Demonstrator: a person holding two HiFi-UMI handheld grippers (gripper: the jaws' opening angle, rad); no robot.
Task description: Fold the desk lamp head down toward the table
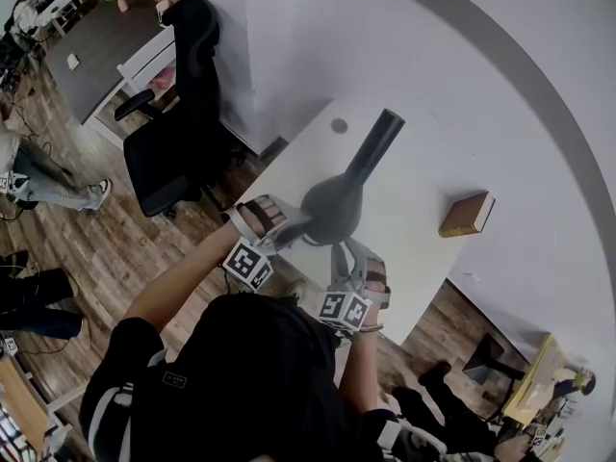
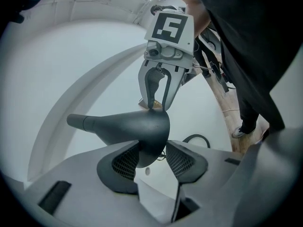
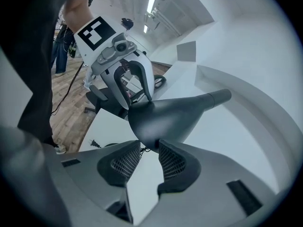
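- I see the desk lamp head, a dark grey cone, over the near part of the white bench. Its wide end faces me and its narrow neck points away towards the curved white wall.
- In the head view, my left claw is at the left side of the head's wide rim, and my right claw is at the near side of that rim.
- In the left gripper view, the left claw is spread. The rounded edge of the lamp head dips between the two mesh pads. There is a gap on the right-hand pad's side, so it is not pinching.
- In the same view, the right claw comes down from above with its tips touching the top of the rim.
- In the right gripper view, the right claw is also spread. The lower rim of the lamp head sits just inside the opening, and I can see bench surface between the pads.
- There the left claw meets the far side of the rim with its tips.
- A brown book lies flat on the bench to the right, well apart from the lamp.
- A black cable curls on the bench beyond the head, and its plug lies near the bench edge.
- A black office chair stands on the wood floor to the bench's left.
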